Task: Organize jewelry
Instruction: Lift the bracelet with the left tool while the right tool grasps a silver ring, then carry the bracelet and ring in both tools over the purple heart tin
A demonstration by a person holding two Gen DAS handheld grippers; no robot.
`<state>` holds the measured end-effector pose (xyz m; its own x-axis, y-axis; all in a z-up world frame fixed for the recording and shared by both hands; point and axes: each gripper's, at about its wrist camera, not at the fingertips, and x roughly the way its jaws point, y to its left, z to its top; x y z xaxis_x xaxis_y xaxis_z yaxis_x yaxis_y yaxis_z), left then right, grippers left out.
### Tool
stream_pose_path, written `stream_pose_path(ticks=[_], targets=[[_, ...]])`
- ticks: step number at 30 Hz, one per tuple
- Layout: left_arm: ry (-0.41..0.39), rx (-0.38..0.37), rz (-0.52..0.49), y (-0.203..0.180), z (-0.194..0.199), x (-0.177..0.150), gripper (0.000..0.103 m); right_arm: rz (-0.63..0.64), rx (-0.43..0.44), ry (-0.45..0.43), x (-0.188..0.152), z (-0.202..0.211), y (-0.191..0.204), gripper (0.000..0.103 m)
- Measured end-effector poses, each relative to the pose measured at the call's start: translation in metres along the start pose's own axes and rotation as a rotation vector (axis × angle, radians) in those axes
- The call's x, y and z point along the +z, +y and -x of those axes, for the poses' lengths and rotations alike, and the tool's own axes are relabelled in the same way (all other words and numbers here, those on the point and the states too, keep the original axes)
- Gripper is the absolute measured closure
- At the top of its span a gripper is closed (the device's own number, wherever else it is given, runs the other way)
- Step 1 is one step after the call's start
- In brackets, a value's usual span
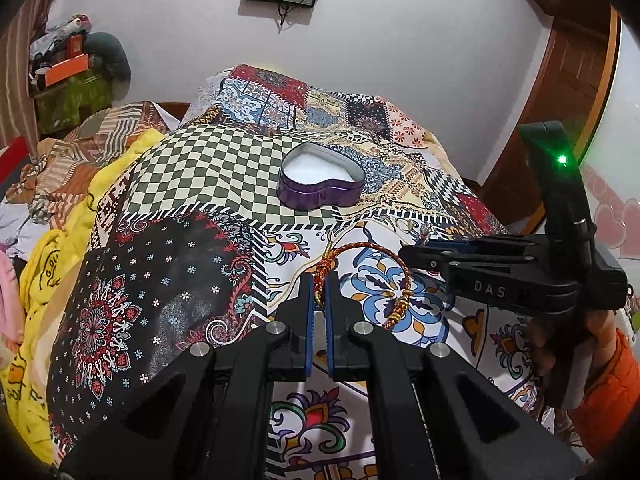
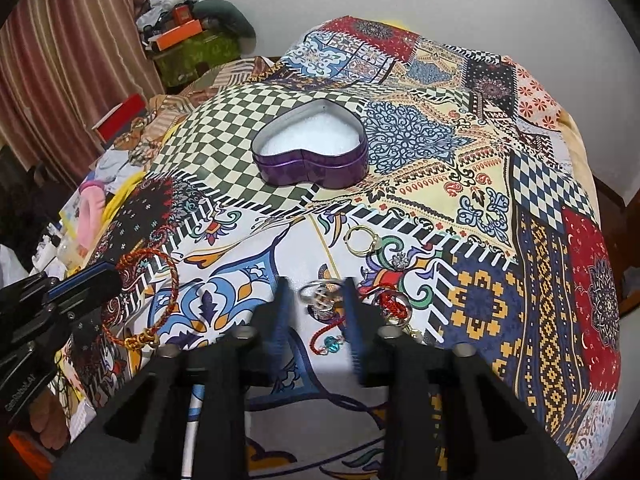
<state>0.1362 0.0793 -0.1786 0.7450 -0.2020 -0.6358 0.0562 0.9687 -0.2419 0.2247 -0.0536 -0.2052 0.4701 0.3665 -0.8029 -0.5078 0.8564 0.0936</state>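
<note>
My left tongs [image 1: 319,280] are pinched narrow on the red cord bracelet [image 1: 370,276], its loop hanging off toward three o'clock. My right tongs [image 2: 316,292] hover wide over the silver rings [image 2: 320,298]. The purple heart tin [image 1: 322,182] waits open at twelve o'clock on the patchwork bed [image 1: 200,168]. I'd lift high enough that the trailing loop clears the rim, then let go over the white lining.

The heart tin [image 2: 310,168] is purple outside, white inside, and sits on green-and-cream checks of a patchwork cloth [image 2: 480,184]. The bracelet [image 1: 394,280] is red-and-gold braid with gold beads. Far left, the curtain [image 2: 60,60] has pink-brown stripes.
</note>
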Motion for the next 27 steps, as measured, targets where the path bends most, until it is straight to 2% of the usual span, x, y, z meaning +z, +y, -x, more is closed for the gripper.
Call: stream_pose_path(ticks=[12, 27], targets=[[-0.06, 0.03, -0.03, -0.01, 0.016, 0.022, 0.1, -0.008, 0.015, -0.096, 0.008, 0.033, 0.003, 0.084], [-0.163, 0.054, -0.064, -0.026, 0.023, 0.07, 0.1, -0.042, 0.032, -0.266, 0.046, 0.073, -0.009, 0.084]])
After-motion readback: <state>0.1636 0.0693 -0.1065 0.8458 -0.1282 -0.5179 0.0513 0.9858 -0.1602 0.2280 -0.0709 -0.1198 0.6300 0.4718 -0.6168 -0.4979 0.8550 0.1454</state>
